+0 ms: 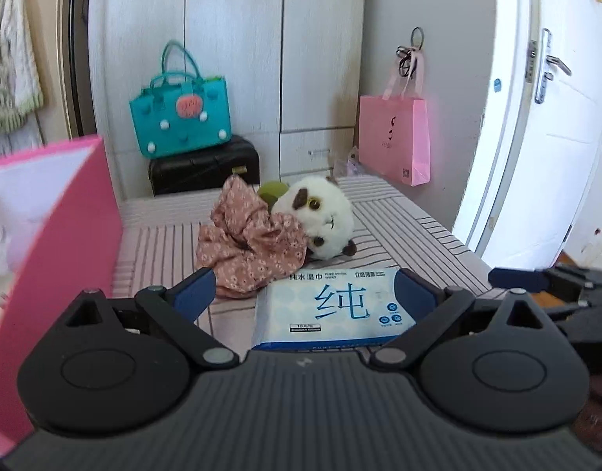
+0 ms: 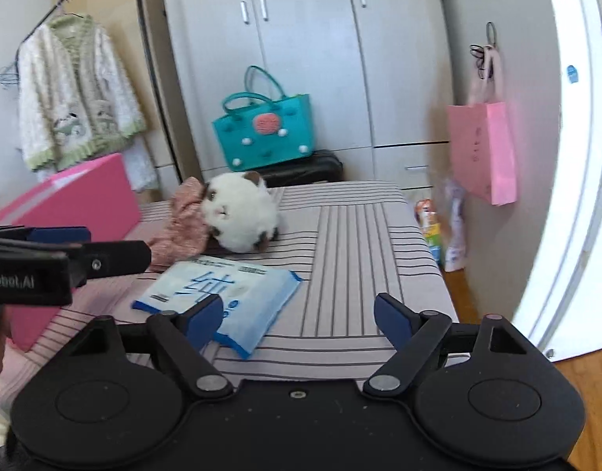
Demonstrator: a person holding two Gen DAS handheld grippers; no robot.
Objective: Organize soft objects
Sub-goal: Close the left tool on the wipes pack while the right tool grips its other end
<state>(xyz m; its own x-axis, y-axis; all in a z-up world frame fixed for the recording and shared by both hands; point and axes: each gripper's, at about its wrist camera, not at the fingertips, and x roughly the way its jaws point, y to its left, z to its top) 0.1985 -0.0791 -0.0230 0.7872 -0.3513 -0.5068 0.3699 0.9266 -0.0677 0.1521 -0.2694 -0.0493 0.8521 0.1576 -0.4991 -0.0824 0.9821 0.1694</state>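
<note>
Two grippers, left point(image 1: 304, 288) and right point(image 2: 299, 314), stand apart, empty. Your wipes pack point(image 1: 336, 308) before the plush point(image 1: 320, 216) is light, squishy, slippery; pinch its short sides.

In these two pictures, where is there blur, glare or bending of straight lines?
Left wrist view: the grey wardrobe bows outward from fisheye distortion, and the near pink box is soft. Right wrist view: the white door is overexposed and curves strongly, and the fluffy white plush toy looks slightly blurred.
</note>
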